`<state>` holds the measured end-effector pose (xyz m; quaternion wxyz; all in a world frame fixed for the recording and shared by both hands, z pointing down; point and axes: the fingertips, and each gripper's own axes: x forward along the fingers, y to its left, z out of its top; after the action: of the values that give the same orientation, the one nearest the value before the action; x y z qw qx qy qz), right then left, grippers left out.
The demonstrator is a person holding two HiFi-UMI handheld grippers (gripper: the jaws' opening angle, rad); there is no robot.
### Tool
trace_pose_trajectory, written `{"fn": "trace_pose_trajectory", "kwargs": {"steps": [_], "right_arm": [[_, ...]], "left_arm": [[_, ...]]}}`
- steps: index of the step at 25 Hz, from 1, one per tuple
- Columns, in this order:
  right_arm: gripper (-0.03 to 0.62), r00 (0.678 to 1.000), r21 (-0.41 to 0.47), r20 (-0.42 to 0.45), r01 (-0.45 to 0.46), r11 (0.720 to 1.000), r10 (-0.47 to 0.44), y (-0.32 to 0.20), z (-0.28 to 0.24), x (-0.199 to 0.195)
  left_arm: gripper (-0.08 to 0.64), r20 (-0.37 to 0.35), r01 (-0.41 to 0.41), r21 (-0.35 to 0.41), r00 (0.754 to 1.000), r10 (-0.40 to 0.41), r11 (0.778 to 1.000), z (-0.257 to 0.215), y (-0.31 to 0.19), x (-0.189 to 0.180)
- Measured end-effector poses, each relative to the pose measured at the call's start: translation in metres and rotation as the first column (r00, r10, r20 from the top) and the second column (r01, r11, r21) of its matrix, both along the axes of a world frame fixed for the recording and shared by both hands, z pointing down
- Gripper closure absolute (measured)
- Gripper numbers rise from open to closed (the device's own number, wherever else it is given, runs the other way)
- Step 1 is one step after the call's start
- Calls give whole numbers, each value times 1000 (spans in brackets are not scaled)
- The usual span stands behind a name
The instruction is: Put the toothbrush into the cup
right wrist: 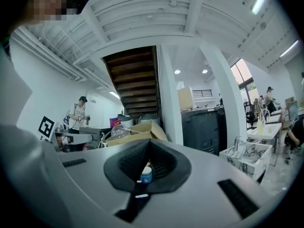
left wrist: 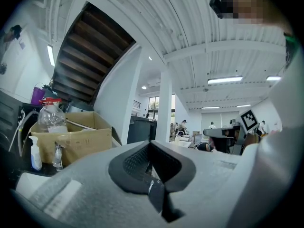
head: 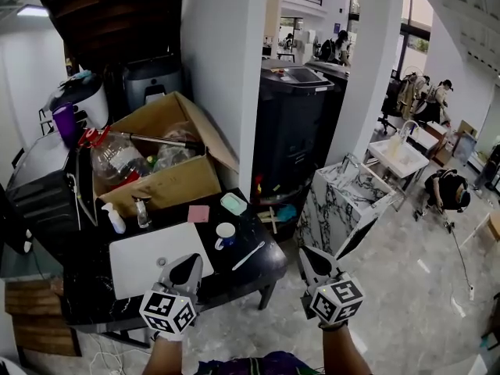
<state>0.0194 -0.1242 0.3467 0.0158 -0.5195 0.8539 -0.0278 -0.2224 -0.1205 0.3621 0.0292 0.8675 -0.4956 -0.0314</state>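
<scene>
Left gripper [head: 186, 264] clenched shut and empty above the near edge of the black table [head: 86, 291], right gripper [head: 309, 256] likewise clenched, empty, beyond the table's right end, toothbrush [head: 248, 255] lying flat just right of the upright cup [head: 225, 235]

Grey left gripper [head: 187, 262], right gripper [head: 311, 256]; black pads [left wrist: 137, 163]; marker cubes [head: 168, 312].

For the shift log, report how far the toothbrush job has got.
Done: nothing yet. The toothbrush lies flat on the dark table just right of the cup, not in it.
In hand: nothing. The left gripper and the right gripper are both shut, empty and clear of the toothbrush.
Left: open a gripper, pick up the toothbrush and drop it into the cup.
</scene>
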Motion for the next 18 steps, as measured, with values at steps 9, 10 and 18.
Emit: {"fn": "trace_pose_trajectory", "kwargs": {"steps": [9,10,18], "right_arm": [[591,1000,-38,-21,7,999,-8,-33,17,26],[591,1000,-39,-21,9,999,-10,-40,18,30],[591,999,-6,-15,47,999,-47,-92,0,55]], "left_arm": [[543,-48,-17,-46,999,15,999,18,-40,28],[543,-54,-20,-46,998,18,999,18,-46,34],[543,-27,-64,-39,998,63,997,13,-84,76]]}}
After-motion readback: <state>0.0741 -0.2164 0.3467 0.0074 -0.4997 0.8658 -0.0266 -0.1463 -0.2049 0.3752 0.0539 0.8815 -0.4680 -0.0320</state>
